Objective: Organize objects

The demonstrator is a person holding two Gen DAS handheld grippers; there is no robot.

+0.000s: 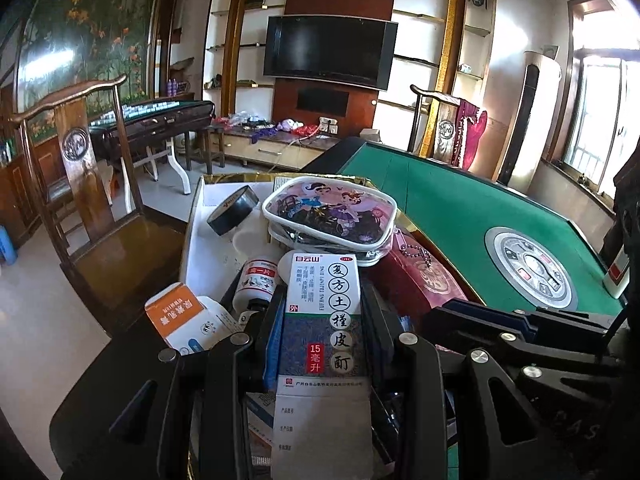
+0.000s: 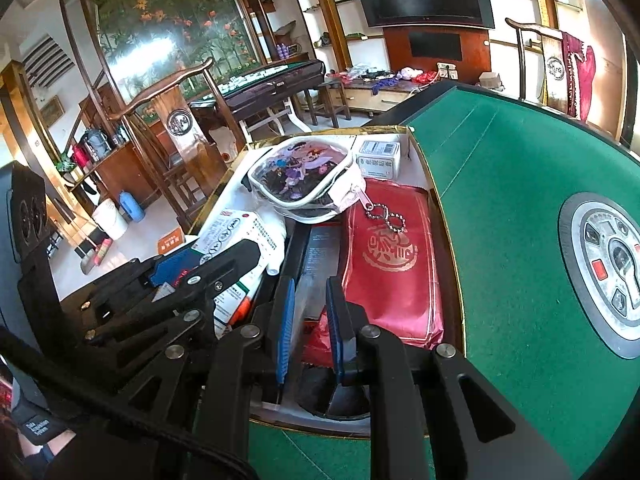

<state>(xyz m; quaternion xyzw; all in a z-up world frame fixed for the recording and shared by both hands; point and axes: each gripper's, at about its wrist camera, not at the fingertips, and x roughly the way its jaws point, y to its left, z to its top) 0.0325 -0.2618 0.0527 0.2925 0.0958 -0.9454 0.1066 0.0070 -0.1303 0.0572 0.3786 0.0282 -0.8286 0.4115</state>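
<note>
Left wrist view has the left gripper (image 1: 324, 332) clamped on a tall white-and-blue cardboard medicine box (image 1: 322, 320), long axis pointing away, right over the gold-rimmed white tray (image 1: 200, 240), nearer than the right gripper (image 2: 310, 320), which is basically closed on nothing.

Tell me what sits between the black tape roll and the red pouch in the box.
The cartoon-printed zip pouch lies between the black tape roll and the red pouch; the left wrist view shows it.

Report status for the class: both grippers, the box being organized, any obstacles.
Left gripper shut on medicine carton. Right gripper shut, nothing visibly held, over box. Cartoon pouch and red pouch crowd the box.
</note>
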